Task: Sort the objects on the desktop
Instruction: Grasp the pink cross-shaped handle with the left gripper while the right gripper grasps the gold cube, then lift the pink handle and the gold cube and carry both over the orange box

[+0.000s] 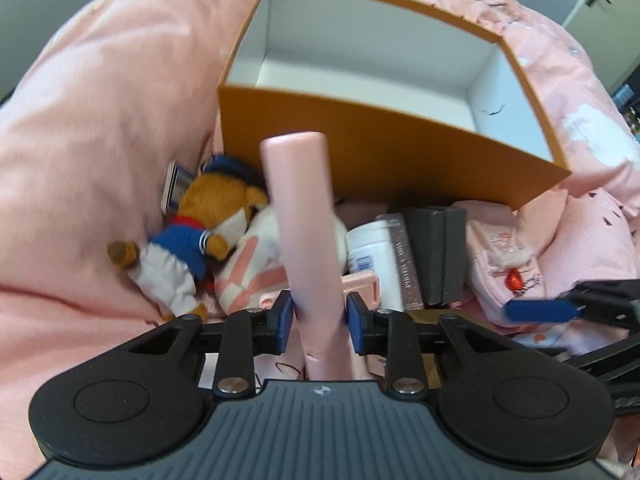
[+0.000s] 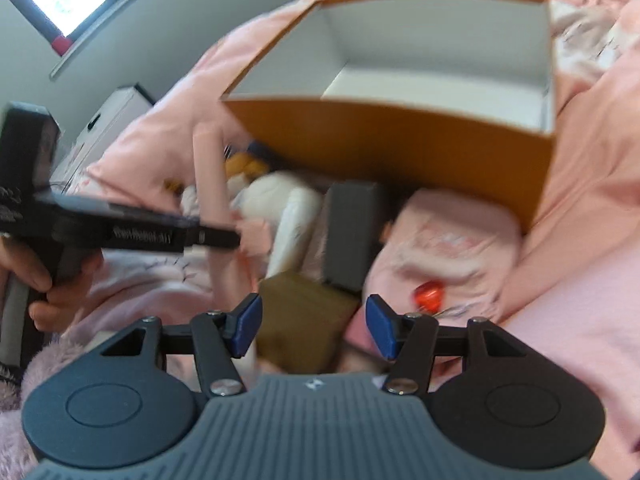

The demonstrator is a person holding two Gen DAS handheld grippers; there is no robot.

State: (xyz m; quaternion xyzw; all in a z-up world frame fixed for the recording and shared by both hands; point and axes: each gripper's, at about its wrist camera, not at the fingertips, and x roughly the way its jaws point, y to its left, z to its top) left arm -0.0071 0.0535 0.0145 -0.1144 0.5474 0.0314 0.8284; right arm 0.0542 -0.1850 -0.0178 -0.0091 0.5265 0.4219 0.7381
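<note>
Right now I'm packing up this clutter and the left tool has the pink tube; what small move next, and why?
Probably lift the pink tube and carry it over the orange box's near wall. The left tool grips it near its lower end, and the box stands open and empty just behind.

The orange box [image 1: 384,136] stands open at the top, its white inside bare, so there is free room to pass down into it from above. Its near wall rises behind the heap of things on the pink bedding [image 1: 100,128]: a teddy bear [image 1: 200,224] at the left, then a white bottle [image 1: 370,252], a dark grey box [image 1: 438,252] and a pink pouch [image 1: 500,260] toward the right, all crowded together with no clear gap between them. A pink tube [image 1: 304,216] stands up in front of the box wall. The bedding bulges high to the left of the box. In the right wrist view a brown box [image 2: 304,316] lies just ahead of the right hand-held gripper [image 2: 314,326], whose fingers stand apart.
</note>
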